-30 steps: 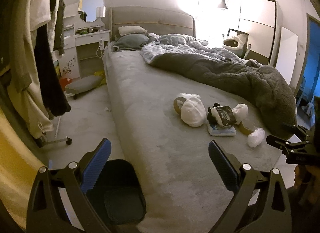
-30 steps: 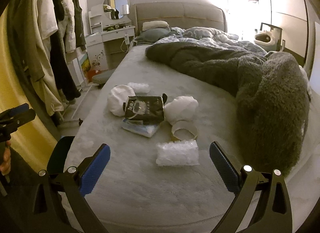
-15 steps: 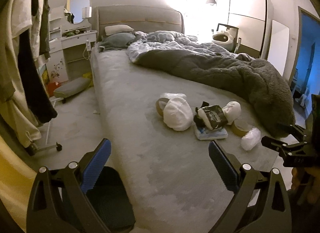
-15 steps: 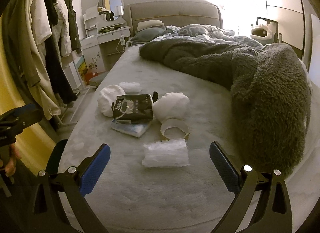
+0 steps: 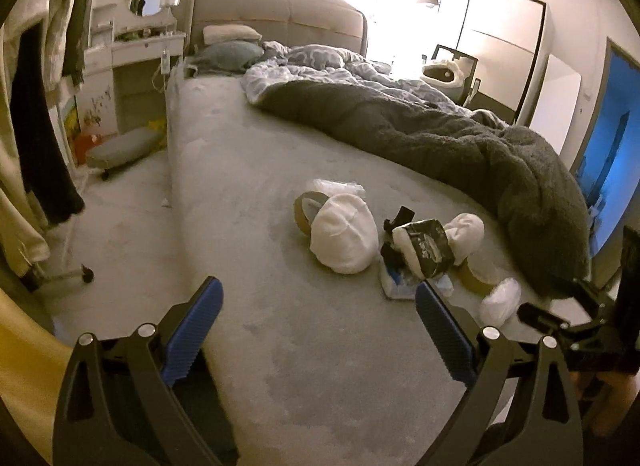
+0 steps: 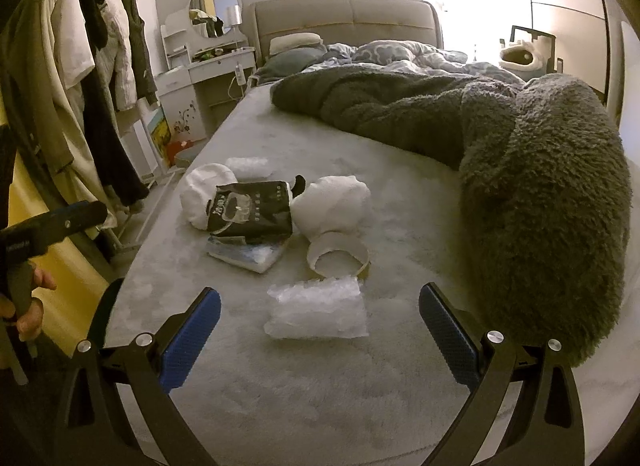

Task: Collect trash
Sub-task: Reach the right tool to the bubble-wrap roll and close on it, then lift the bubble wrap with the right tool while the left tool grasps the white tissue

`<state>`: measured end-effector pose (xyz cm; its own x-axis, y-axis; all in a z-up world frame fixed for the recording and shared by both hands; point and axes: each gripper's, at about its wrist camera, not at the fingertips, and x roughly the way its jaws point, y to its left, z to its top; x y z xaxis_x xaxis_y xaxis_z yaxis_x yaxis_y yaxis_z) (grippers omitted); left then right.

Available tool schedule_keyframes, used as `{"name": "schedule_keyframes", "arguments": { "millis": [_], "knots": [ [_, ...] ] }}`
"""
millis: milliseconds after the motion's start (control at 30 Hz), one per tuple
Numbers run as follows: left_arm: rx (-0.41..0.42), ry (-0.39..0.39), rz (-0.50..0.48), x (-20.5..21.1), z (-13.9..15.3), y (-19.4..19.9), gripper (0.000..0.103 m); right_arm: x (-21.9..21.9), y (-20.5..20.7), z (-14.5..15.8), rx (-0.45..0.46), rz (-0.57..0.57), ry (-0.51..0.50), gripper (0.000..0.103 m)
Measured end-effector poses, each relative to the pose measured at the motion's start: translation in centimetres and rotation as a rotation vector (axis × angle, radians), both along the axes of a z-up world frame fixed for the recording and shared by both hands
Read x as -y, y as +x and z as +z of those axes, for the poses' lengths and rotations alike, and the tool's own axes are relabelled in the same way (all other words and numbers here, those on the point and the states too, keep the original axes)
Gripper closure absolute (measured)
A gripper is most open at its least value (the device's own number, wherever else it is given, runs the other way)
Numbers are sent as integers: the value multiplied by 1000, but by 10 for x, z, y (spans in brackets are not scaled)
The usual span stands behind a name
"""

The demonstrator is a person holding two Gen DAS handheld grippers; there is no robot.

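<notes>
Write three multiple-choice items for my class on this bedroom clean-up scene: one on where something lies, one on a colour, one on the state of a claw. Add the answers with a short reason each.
1. Where does the bubble-wrap piece lie?
A. On the floor by the dresser
B. On the bed, nearest the right claw
C. On top of the dark blanket

2. What colour are the pads on the claw fingers?
A. Blue
B. Red
C. Yellow

3. What is the state of the right claw?
A. Shut on the black packet
B. Shut on nothing
C. Open, holding nothing

Answers:
1 B, the right wrist view shows it on the grey bed surface just ahead of the fingers, in front of the tape roll.
2 A, both inner pads are blue in either wrist view.
3 C, the fingers stand wide apart with nothing touching them, and the black packet lies farther up the bed.
</notes>
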<state>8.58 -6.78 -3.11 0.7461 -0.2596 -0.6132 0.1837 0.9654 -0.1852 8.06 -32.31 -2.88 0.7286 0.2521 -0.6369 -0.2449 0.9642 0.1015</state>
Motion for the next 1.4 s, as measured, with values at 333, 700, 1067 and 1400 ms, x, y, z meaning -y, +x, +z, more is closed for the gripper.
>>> {"name": "schedule_keyframes", "arguments": {
  "millis": [333, 700, 1067, 1400],
  "knots": [
    [-29, -33, -30, 15, -10, 25, 7, -8, 14, -19, -68, 16, -28, 7],
    [-49, -28, -28, 31, -21, 50, 13, -14, 20, -24, -91, 23, -37, 34],
    [-100, -62, 5, 27, -35, 79, 30, -9, 19, -22, -83, 22, -37, 41],
    [-152, -124, 21, 19, -44, 93, 54, 0, 14, -4, -3, -12, -7, 42]
  ]
}}
